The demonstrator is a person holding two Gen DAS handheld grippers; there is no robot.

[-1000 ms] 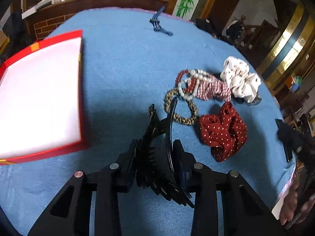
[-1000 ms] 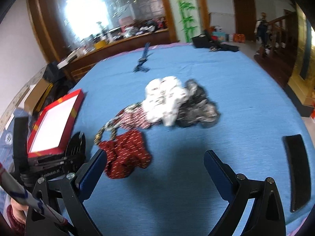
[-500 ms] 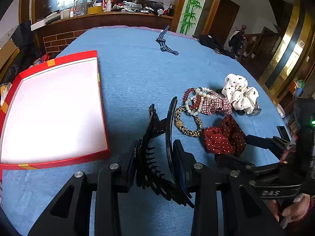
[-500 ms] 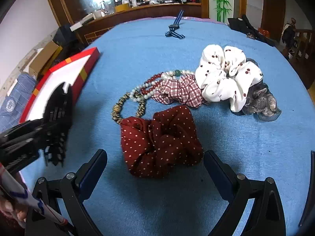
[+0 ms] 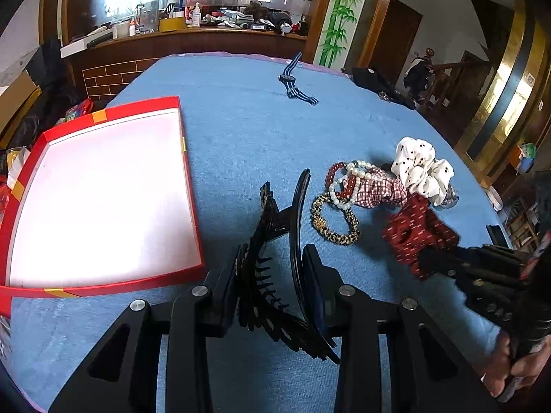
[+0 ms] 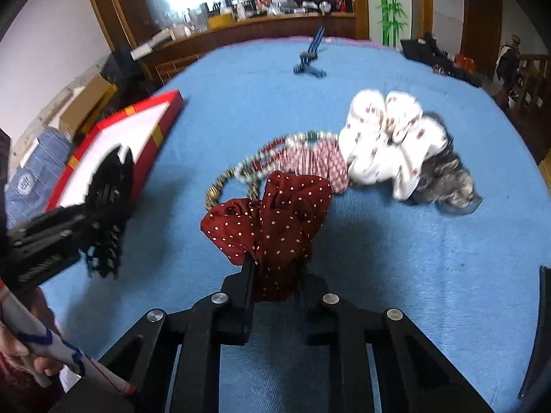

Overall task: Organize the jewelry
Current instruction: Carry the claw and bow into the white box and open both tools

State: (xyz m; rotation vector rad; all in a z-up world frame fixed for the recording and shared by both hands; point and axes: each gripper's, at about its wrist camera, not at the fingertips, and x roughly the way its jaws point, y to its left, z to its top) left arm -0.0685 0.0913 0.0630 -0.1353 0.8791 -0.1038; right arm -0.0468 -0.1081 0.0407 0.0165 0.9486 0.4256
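Both hand-held grippers loaded, red tray (image 5: 186, 158) not yet filled.

Taking the tray as landmark: nothing lies in it. Just right of it, the left hand-held gripper (image 5: 272, 275) is clamped on a black hair claw (image 5: 275, 241). Farther right lie the bead bracelets (image 5: 339, 203), checked and white scrunchies (image 5: 423, 168); beside them the right hand-held gripper (image 6: 275, 278) pinches the red dotted scrunchie (image 6: 272, 216). I judge most sorting remains.

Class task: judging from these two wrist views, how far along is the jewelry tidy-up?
Done: nothing; the red box holds no items yet. In hand: left gripper shut on the black hair claw; right gripper shut on the red dotted scrunchie. Left: bracelets, plaid scrunchie, white scrunchie, striped strap.
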